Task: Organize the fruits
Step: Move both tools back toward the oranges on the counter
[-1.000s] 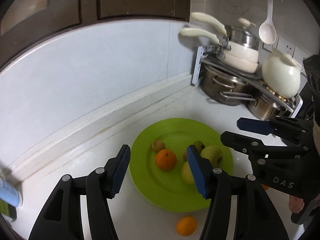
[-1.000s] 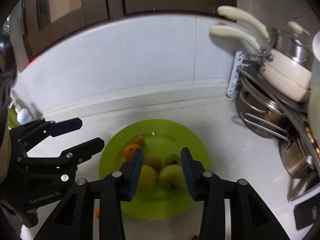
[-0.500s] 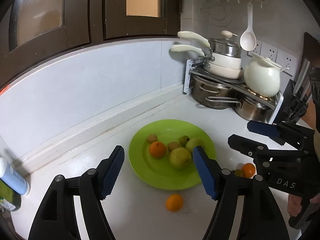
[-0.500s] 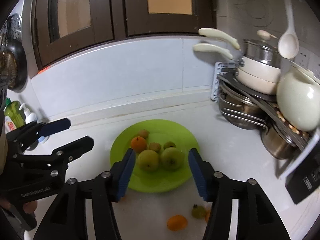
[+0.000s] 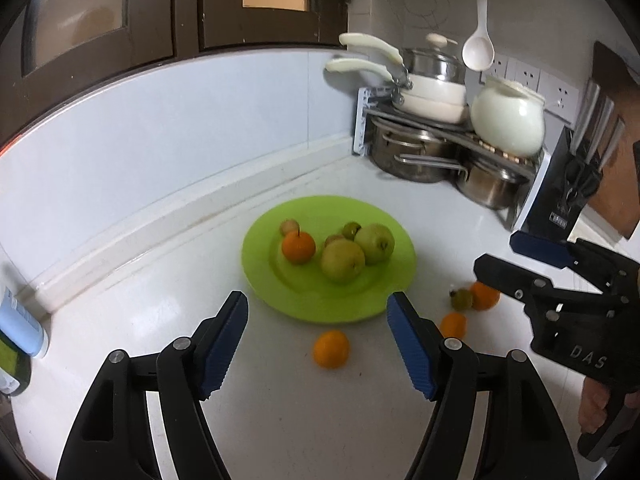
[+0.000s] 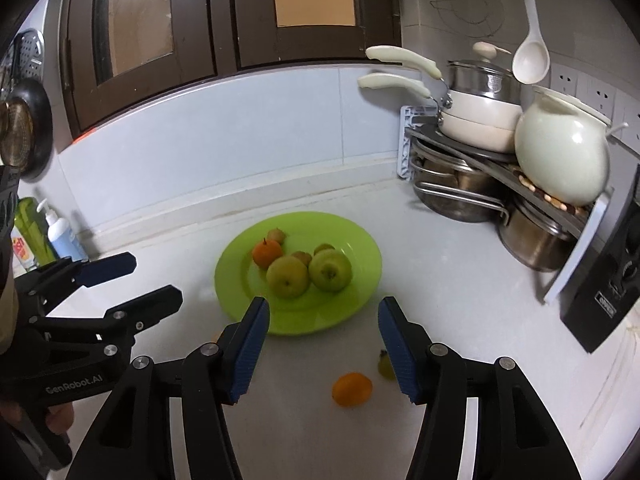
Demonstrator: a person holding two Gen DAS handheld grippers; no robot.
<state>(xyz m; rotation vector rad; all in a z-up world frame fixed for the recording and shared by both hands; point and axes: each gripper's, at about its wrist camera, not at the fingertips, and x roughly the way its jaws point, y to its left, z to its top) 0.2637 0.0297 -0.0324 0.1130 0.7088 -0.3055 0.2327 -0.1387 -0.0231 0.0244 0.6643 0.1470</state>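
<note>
A green plate [image 5: 256, 264] [image 6: 228, 280] on the white counter holds an orange [image 5: 298, 246], two green apples [image 5: 343, 260] [image 5: 375, 243] and a few small brownish fruits. Loose on the counter in front of it lie an orange [image 5: 330, 349] [image 6: 352, 389], two more oranges [image 5: 453, 325] [image 5: 485, 295] and a small green fruit [image 5: 462, 299] [image 6: 385, 364]. My left gripper [image 5: 317, 298] [image 6: 154, 276] hovers open near the plate's near-left rim, holding nothing. My right gripper [image 6: 323, 304] [image 5: 498, 252] stands open at the plate's near-right side, above the loose fruit, also holding nothing.
A corner rack [image 6: 460, 148] at the right carries steel pots, cream pans and a white jar [image 6: 560, 156], with a ladle [image 6: 530, 60] hanging above. A black knife block [image 5: 560, 196] stands beside it. Bottles [image 6: 60, 236] sit at the far left against the pale blue backsplash.
Both grippers have pulled back from over the plate and their jaws have widened. The loose oranges and small green fruit on the counter have come into view.
</note>
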